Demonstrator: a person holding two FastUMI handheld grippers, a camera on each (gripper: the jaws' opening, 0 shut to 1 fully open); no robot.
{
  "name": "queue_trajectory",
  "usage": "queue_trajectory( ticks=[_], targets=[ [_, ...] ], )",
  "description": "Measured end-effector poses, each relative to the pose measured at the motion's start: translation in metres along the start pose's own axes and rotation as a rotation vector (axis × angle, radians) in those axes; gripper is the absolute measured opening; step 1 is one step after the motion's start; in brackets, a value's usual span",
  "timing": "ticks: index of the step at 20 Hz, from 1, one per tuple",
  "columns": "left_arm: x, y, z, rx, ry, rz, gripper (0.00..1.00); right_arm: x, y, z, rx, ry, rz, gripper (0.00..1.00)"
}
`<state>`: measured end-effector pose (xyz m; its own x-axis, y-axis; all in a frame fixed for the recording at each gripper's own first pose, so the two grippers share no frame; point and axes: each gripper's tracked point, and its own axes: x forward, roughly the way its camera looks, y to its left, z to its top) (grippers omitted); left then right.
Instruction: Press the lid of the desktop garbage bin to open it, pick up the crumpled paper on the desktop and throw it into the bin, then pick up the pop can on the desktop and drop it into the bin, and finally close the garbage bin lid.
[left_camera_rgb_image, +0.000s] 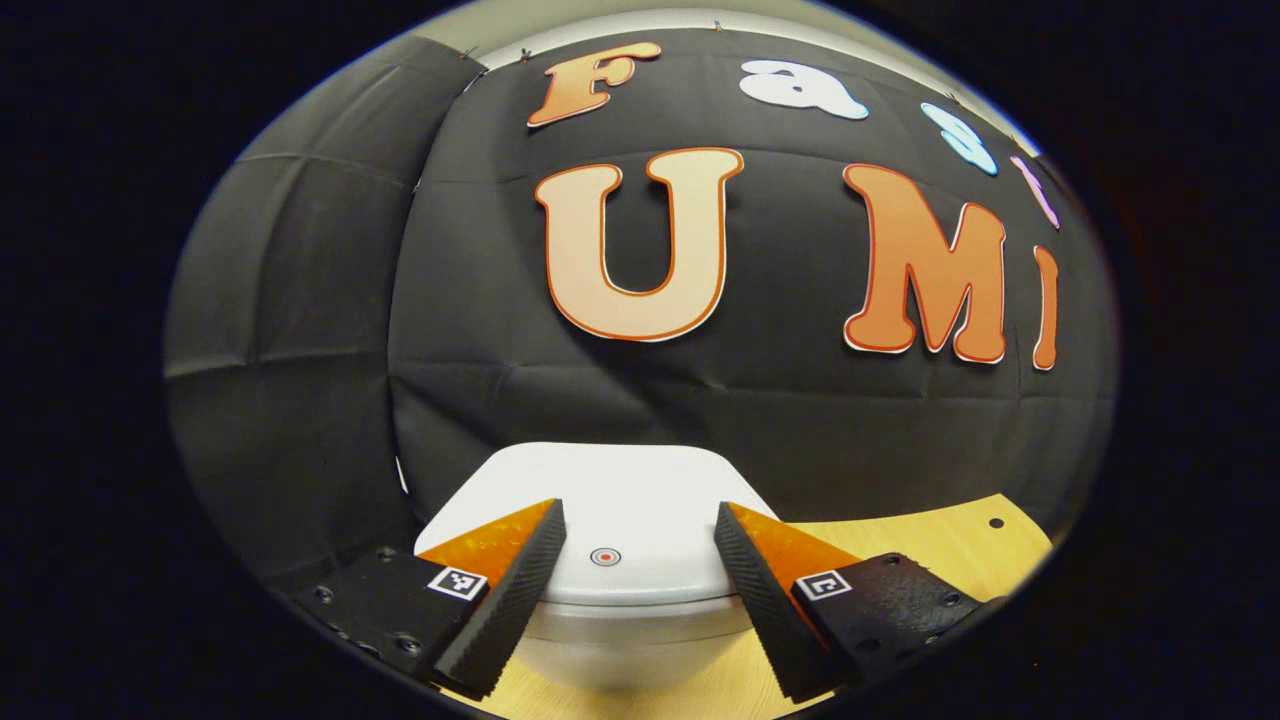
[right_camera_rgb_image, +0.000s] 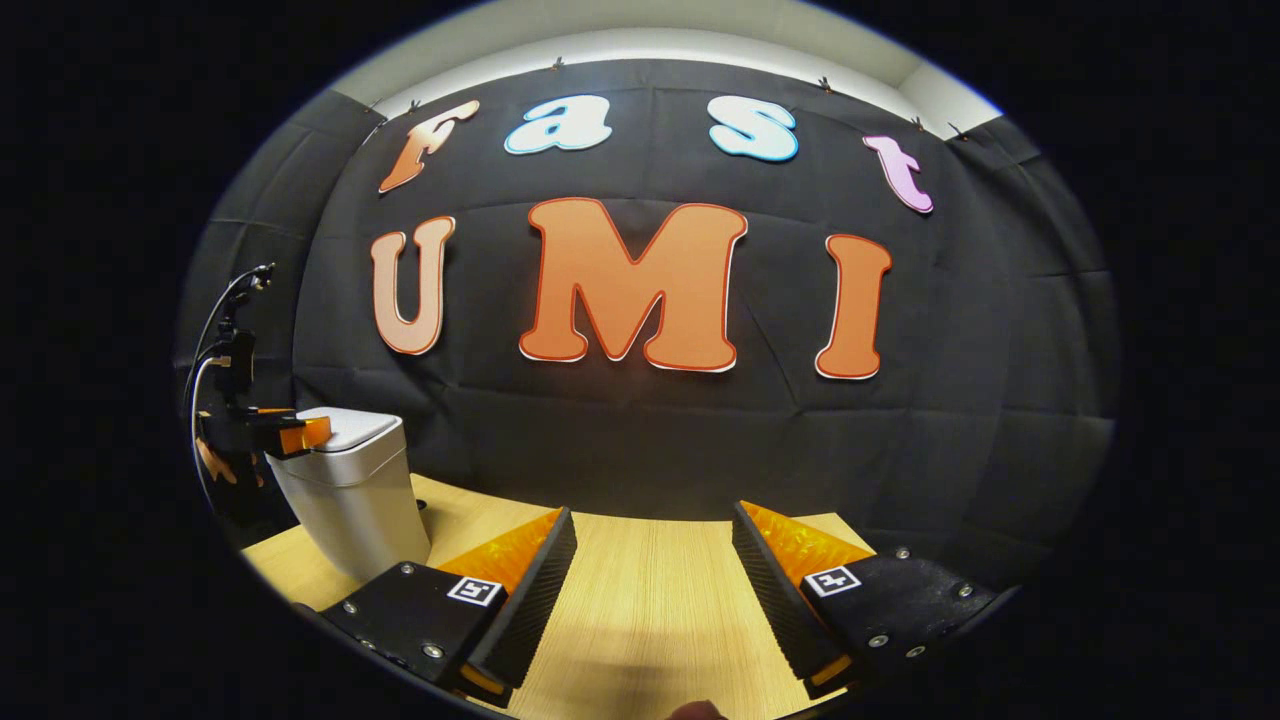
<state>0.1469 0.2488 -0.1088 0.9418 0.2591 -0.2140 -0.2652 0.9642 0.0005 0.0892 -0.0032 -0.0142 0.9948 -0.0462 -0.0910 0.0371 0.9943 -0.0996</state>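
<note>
Nearest the lens in the left gripper view, the left gripper (left_camera_rgb_image: 640, 520) hangs with its two ribbed fingers spread wide and nothing between them. Its left finger (left_camera_rgb_image: 510, 590) and right finger (left_camera_rgb_image: 765, 590) frame the closed lid of a small white plastic desktop garbage bin (left_camera_rgb_image: 610, 500), whose rounded lid carries a small round red-ringed button (left_camera_rgb_image: 605, 556) near its front edge, seen in the gap between the fingers. Whether either finger touches the lid cannot be told from this angle. The bin stands on a pale wooden tabletop (left_camera_rgb_image: 930, 550), close to the black cloth wall at the back.

In the right gripper view, at the far left, the same bin (right_camera_rgb_image: 350, 490) shows as a tapered, light grey-white box with its lid down, and the left gripper (right_camera_rgb_image: 290, 432) sits at the lid's near edge with a cable looping up behind it. Moving rightward, the right gripper (right_camera_rgb_image: 655, 530) hovers above bare tabletop (right_camera_rgb_image: 650, 600), its jaws also wide apart and empty, well apart from the bin. A small rounded shape at the bottom edge of this view is too cut off to identify.
</note>
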Motion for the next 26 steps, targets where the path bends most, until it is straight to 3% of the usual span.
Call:
queue_trajectory(
  ticks=[15, 19, 21, 25, 26],
  targets=[
    [-0.018, -0.004, -0.002, 0.026, -0.067, 0.017, 0.95, -0.010, -0.012, -0.008, 0.022, 0.013, -0.022, 0.94],
    [-0.053, 0.004, -0.012, -0.022, -0.014, 0.095, 0.95, -0.015, -0.017, -0.004, 0.033, 0.004, -0.030, 0.94],
    [-0.075, -0.009, -0.010, -0.078, -0.019, 0.066, 0.94, -0.018, -0.013, 0.000, 0.033, -0.013, -0.023, 0.94],
    [-0.110, -0.047, 0.008, -0.073, -0.044, 0.020, 0.94, -0.023, -0.002, 0.002, 0.038, -0.012, 0.009, 0.94],
    [-0.116, -0.061, 0.013, -0.111, -0.037, -0.008, 0.94, -0.025, 0.002, -0.001, 0.054, 0.000, 0.017, 0.94]
  ],
)
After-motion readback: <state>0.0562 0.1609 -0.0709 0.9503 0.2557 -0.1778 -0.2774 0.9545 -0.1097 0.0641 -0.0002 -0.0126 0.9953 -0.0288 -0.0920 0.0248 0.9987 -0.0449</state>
